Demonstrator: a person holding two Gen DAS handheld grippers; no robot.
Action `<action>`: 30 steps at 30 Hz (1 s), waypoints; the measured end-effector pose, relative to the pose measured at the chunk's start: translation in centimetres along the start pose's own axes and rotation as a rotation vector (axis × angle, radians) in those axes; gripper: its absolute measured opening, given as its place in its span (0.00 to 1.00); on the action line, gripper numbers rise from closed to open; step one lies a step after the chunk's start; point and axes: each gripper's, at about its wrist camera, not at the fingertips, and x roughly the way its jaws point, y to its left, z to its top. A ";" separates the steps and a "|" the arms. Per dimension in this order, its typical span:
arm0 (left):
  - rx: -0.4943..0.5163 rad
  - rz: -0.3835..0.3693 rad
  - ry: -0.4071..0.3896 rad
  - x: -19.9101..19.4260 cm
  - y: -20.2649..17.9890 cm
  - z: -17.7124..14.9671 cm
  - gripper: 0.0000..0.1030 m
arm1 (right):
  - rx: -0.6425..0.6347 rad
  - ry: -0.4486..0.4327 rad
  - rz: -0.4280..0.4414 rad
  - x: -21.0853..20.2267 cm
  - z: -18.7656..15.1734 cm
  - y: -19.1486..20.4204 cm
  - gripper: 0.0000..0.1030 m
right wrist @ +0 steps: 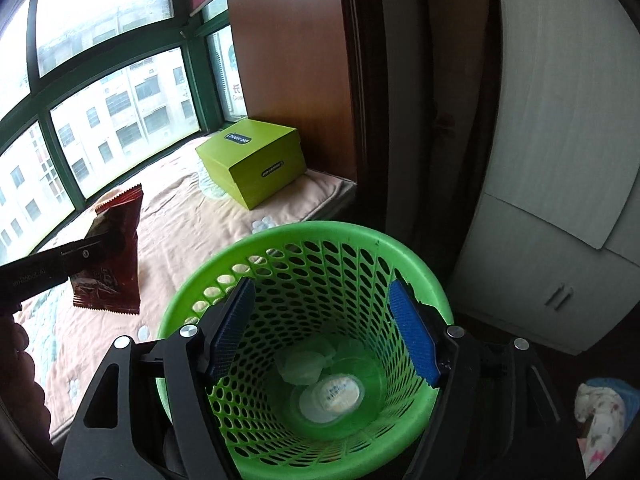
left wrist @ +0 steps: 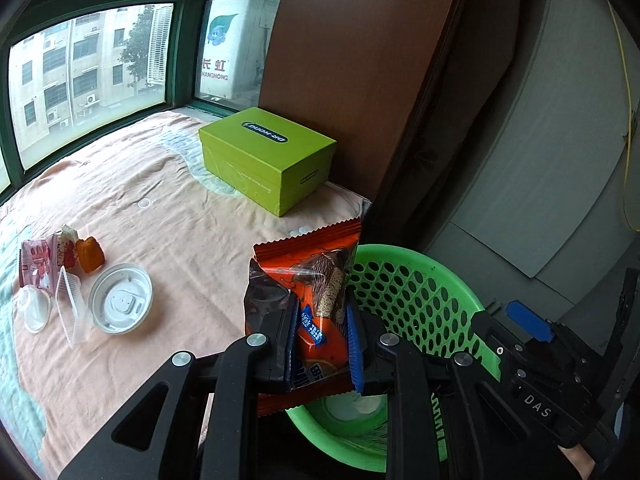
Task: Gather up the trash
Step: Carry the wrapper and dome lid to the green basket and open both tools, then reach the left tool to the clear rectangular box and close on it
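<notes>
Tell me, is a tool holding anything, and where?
The left tool pinches the orange snack wrapper near its lower half. The right tool holds nothing, open above the green basket.

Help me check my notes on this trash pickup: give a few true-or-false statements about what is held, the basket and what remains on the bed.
1. The left gripper clamps an orange snack wrapper. True.
2. The green basket is empty. False: a round lid and clear plastic lie at its bottom.
3. The right gripper holds a cup lid. False: its fingers stand apart, empty, over the basket.
4. A white cup lid lies on the bedspread. True.
</notes>
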 end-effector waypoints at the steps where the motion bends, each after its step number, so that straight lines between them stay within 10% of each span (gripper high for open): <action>1: 0.007 -0.007 0.006 0.2 -0.3 -0.1 0.21 | 0.004 -0.004 -0.002 -0.1 0.0 -0.2 0.68; 18: 0.040 -0.065 0.073 2.2 -2.6 -1.8 0.50 | 0.033 -0.024 -0.001 -0.8 0.4 -1.2 0.69; 30: -0.055 0.063 0.024 0.0 3.0 -1.4 0.54 | -0.032 -0.015 0.079 0.3 0.8 2.2 0.73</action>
